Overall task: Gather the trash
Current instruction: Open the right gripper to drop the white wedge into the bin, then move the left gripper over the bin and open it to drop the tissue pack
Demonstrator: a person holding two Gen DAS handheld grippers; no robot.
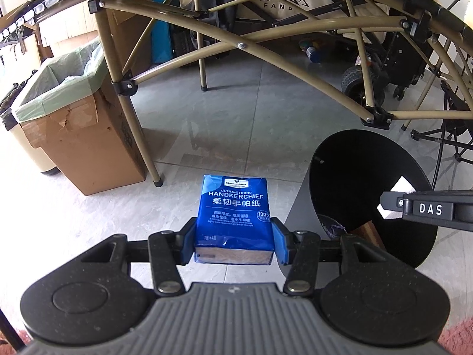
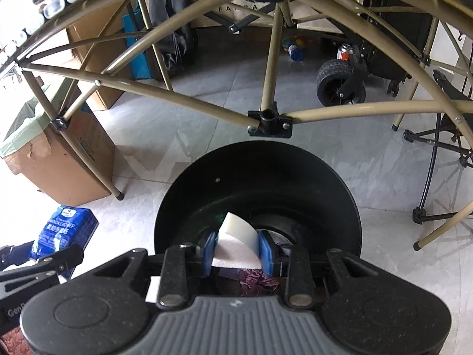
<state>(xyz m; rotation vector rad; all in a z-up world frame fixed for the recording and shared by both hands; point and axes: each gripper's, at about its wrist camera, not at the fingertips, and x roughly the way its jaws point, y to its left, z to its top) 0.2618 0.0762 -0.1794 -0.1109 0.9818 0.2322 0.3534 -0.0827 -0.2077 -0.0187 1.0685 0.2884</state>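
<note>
Left tool (image 1: 233,241) grips our blue tissue pack (image 1: 235,207) beside black bin (image 1: 354,162); right tool (image 2: 236,250) clamps white foam piece (image 2: 236,245) above bin.

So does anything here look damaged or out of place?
Yes: the cardboard box lined with a green bag has a torn, peeling front near its top edge. Otherwise nothing stands out; the black bin stands upright with scraps inside.
</note>
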